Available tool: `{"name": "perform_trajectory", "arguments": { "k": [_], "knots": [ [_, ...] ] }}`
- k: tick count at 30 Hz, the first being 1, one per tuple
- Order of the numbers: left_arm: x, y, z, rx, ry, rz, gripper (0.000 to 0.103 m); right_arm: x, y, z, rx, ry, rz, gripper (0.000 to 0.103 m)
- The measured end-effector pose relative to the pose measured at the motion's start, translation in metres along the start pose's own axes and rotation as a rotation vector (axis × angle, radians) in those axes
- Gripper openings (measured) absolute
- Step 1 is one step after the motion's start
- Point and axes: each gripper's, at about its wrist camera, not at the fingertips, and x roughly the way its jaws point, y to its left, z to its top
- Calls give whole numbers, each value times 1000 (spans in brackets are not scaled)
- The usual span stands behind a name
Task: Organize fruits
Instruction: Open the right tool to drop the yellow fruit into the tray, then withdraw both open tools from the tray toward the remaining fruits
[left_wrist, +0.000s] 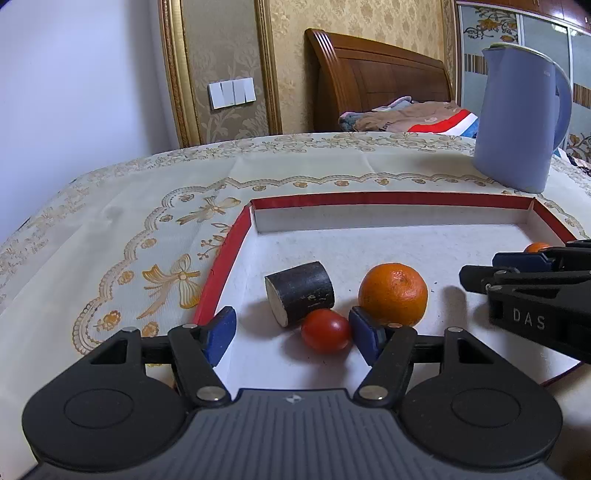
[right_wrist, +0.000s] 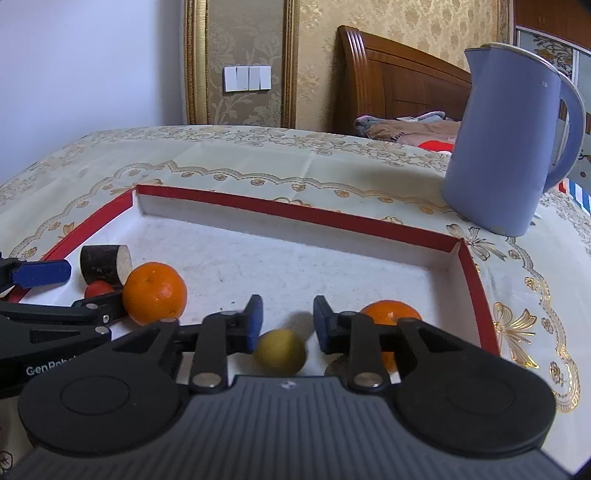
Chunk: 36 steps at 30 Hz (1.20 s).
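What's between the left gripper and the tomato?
Nothing visible. The tomato lies in the tray between the open blue pads of the left gripper, nearer the right one. The dark cylinder touches it from behind; the orange sits just behind the right pad.

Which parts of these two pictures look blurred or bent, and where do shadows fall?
Right wrist view: the yellow fruit is blurred, its shadow behind it; the kettle leans from distortion. Left wrist view: the box rim curves; the orange looks sharp.

The left gripper (left_wrist: 291, 334) and right gripper (right_wrist: 287, 326) are black, with blue pads, shiny round screws, and white letters.
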Motion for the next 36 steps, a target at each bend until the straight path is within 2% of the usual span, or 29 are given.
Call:
{"name": "perform_trajectory", "arguments": {
  "k": [3, 6, 7, 8, 12, 15, 20, 29, 36],
  "knots": [
    [-2, 2, 0, -9, 1, -13, 69, -3, 0, 0, -1, -9, -6, 45],
    [-7, 5, -1, -22, -12, -37, 70, -14, -6, -4, 39, -47, 16, 67],
    [-9, 6, -1, -27, -21, -43, 70, -18, -8, -5, 46, -63, 26, 78],
    [-11, 6, -2, -29, -28, -44, 71, -21, -8, -7, 44, -80, 28, 82],
    [-16, 7, -3, -38, -40, -49, 73, -33, -5, -12, 15, -136, -11, 82],
    [-16, 7, -4, -39, -41, -41, 75, -34, -3, -15, 11, -140, -16, 82],
    [-19, 12, -6, -56, -44, -52, 76, -40, 3, -19, -44, -189, -98, 83],
    [-23, 14, -10, -66, -29, -82, 76, -43, -1, -23, -7, -182, -56, 83],
    [-40, 8, -22, -3, -67, -87, 76, -50, -6, -28, 26, -195, -32, 83]
  ]
}}
